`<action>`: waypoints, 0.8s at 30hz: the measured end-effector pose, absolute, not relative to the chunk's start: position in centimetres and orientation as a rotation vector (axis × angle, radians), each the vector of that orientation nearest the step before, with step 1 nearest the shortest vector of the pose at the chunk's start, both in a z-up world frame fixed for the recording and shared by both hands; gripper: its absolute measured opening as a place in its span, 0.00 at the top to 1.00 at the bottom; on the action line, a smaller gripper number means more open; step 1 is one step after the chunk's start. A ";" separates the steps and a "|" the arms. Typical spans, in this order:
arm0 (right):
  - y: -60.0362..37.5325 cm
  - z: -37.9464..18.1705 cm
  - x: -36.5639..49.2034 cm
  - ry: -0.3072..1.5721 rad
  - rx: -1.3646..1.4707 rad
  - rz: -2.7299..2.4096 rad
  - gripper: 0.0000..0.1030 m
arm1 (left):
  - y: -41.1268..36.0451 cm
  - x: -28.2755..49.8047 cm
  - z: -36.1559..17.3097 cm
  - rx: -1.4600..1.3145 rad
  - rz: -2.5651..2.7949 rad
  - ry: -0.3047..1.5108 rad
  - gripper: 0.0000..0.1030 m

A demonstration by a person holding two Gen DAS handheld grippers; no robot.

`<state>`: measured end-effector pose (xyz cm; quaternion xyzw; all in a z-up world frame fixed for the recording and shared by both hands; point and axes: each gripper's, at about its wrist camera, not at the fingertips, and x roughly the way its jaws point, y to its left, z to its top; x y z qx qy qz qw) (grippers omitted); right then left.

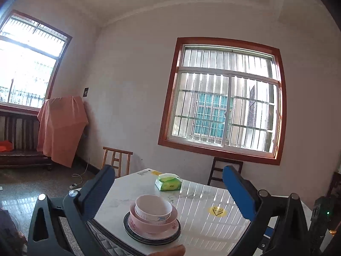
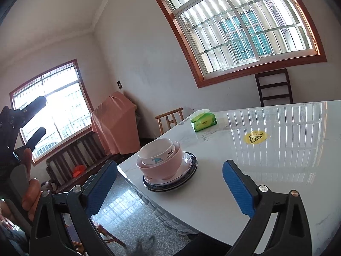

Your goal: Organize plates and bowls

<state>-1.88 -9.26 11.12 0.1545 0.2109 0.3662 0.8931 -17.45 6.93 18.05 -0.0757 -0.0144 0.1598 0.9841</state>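
although both sets of tongs stand wide open and hold nothing, the job looks nearly or wholly done, and the risk now lies in disturbing it. the white bowl point(image 1: 153, 207) sits nested in the pink bowl point(image 1: 153, 220), which rests on the stacked plates point(image 1: 151, 233), and the whole pile stands close to the near corner of the marble surface point(image 1: 213, 224), beside the drop to the floor.

the left tongs point(image 1: 168, 194) frame the pile from in front without touching it; the right tongs point(image 2: 170, 188) hover just clear of it on the other side, as the right wrist view shows. neither pad presses on anything.

what could go wrong: a careless sweep of either open jaw could clip the pink bowl's rim and tip the nested bowls, which appear to lean slightly rather than sit square. a push on the plates could slide them over the glossy top toward the edge. glazed ware would probably slip in the pads if gripped by one rim only. the tissue pack point(image 1: 168, 183) lies well apart and poses no hazard.
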 end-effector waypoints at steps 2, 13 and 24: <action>-9.3 10.9 -2.0 0.439 0.324 0.762 0.03 | 6.8 -16.4 17.4 -0.128 0.293 0.028 0.00; -7.4 10.2 -3.6 0.417 0.200 0.727 0.00 | 9.3 -13.3 13.1 -0.173 0.340 0.168 0.00; -6.4 8.6 -3.2 0.463 0.169 0.731 0.00 | 11.1 -10.5 8.8 -0.154 0.417 0.279 0.00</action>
